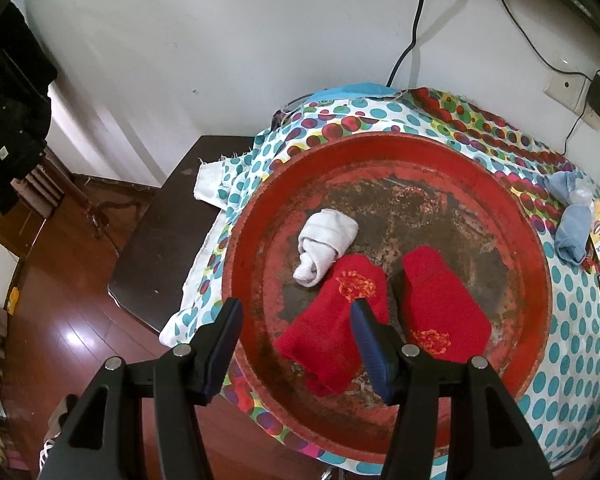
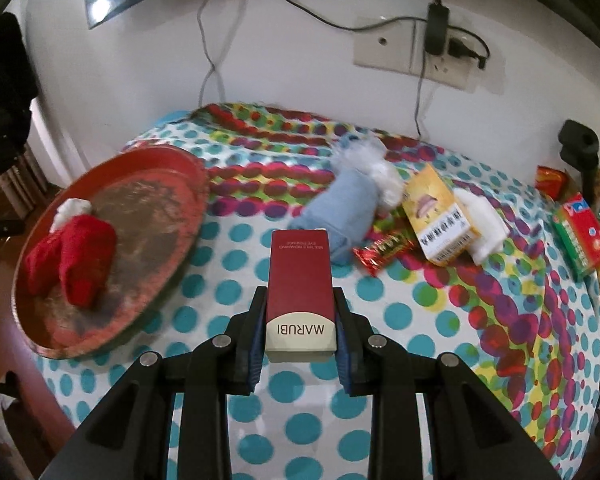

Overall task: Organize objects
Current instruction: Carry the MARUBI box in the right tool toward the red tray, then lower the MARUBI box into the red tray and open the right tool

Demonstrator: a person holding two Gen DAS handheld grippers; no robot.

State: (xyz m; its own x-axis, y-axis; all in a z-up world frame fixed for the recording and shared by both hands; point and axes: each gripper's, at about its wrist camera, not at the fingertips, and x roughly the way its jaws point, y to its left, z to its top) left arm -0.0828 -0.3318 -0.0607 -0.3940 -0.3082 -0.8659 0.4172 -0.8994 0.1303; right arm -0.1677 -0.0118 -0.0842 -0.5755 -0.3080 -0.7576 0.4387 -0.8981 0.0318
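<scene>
Surface: polka-dot tablecloth (image 2: pixel 380 312) is covering a table set against a white wall (image 2: pixel 292 60); wood floor (image 1: pixel 60 320) is showing beside it.
Tray: round red tray (image 1: pixel 532 272), paint worn through at the centre, is sitting on the cloth at the table's left end.
In tray: two red socks (image 1: pixel 332 336) (image 1: pixel 440 300) are lying side by side; a rolled white sock (image 1: pixel 326 244) is touching the left one.
Left gripper (image 1: pixel 296 348): is hanging over the tray's near rim, jaws spread, nothing between them.
Right gripper (image 2: pixel 300 332): is pinching a dark red MARUBI box (image 2: pixel 301 280) by its long sides, box lifted clear above the cloth.
Loose on cloth: light blue sock roll (image 2: pixel 340 208), white wad (image 2: pixel 380 172), red candy wrapper (image 2: pixel 384 250), yellow box (image 2: pixel 440 216), white folded cloth (image 2: pixel 484 220), green-red box (image 2: pixel 580 236) are lying beyond the held box, toward the right.
Wall: outlet plate (image 2: pixel 396 48) is carrying a black plug (image 2: pixel 436 24).
</scene>
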